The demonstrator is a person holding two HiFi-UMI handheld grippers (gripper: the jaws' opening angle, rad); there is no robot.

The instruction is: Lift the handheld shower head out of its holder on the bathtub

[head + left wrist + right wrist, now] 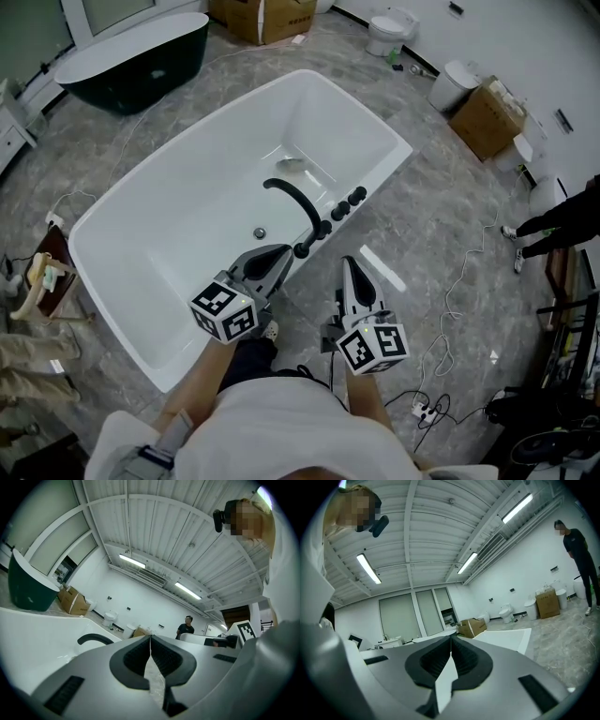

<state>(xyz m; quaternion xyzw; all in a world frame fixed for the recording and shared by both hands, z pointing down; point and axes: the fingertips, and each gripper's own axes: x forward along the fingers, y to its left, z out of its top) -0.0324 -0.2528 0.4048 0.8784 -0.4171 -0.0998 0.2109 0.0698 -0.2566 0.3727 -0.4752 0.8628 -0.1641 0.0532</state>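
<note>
The black curved handheld shower head [294, 202] rests in its holder on the near rim of the white bathtub [141, 272], beside black knobs [349, 202]. In the left gripper view the shower head [95, 639] shows as a dark arc over the tub, left of the jaws. My left gripper [281, 253] [150, 637] is shut and empty, its tips just short of the shower head's lower end at the rim. Outside the tub, over the floor to the right of the holder, my right gripper [349, 264] [451, 639] is also shut and holds nothing.
A dark green bathtub [141, 61] stands at the back left. Cardboard boxes [487, 117] and toilets [389, 28] line the far wall. Cables [459, 281] trail over the marble floor at the right, where a person [562, 220] stands. A white strip [382, 267] lies by the tub.
</note>
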